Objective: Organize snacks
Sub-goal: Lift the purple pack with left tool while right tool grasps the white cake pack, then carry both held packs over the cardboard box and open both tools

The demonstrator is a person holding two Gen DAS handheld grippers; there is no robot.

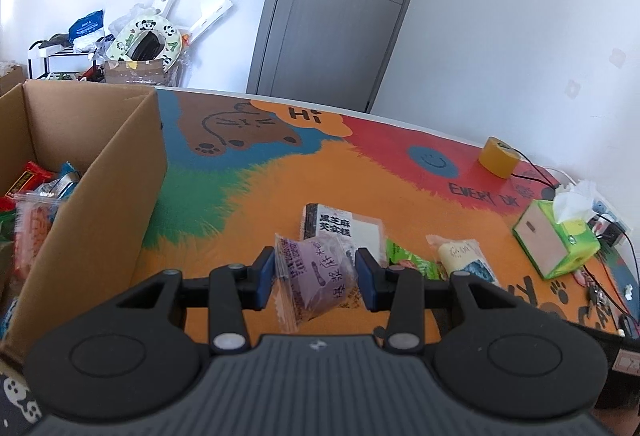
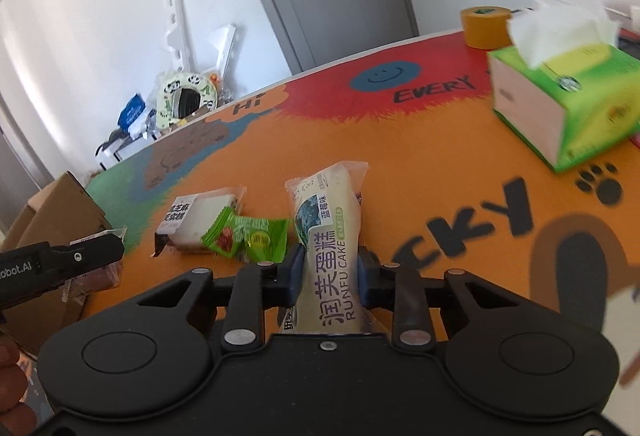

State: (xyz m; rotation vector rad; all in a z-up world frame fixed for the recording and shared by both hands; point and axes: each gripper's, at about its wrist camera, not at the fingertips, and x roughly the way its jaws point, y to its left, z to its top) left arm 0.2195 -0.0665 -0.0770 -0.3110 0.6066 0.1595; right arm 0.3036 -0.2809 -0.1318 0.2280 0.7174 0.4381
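Left wrist view: the left tongs [image 1: 315, 277] pinch a purple cake in a clear printed wrapper [image 1: 316, 278] between the blue pads, held above the worktop.
Box: the open brown cardboard box [image 1: 100, 172] stands at the far left, already holding several packets, just left of the held purple cake.
Right wrist view: the right tongs [image 2: 330, 273] are closed on a long cream Runfu cake in a clear wrapper [image 2: 332, 232], gripped near its lower half with the upper end sticking out forward.
Left on the worktop: a white-and-black sesame cake packet [image 2: 200, 218] with a small green candy packet [image 2: 248, 238] lying against its near right corner, both on the multicoloured cartoon-print worktop [image 2: 420, 172].
Bystanders: a green tissue box [image 2: 564, 100] at the right and a yellow tape roll [image 2: 484, 26] beyond it.
Stage: both grips look made; carrying to the box seems next.
Risk, wrappers: slick film could slide between the pads, dropping either cake.
Risk, long cake: the overhanging end may sag or catch the box wall.
Risk, crowding: both tongs heading for one box could knock together.
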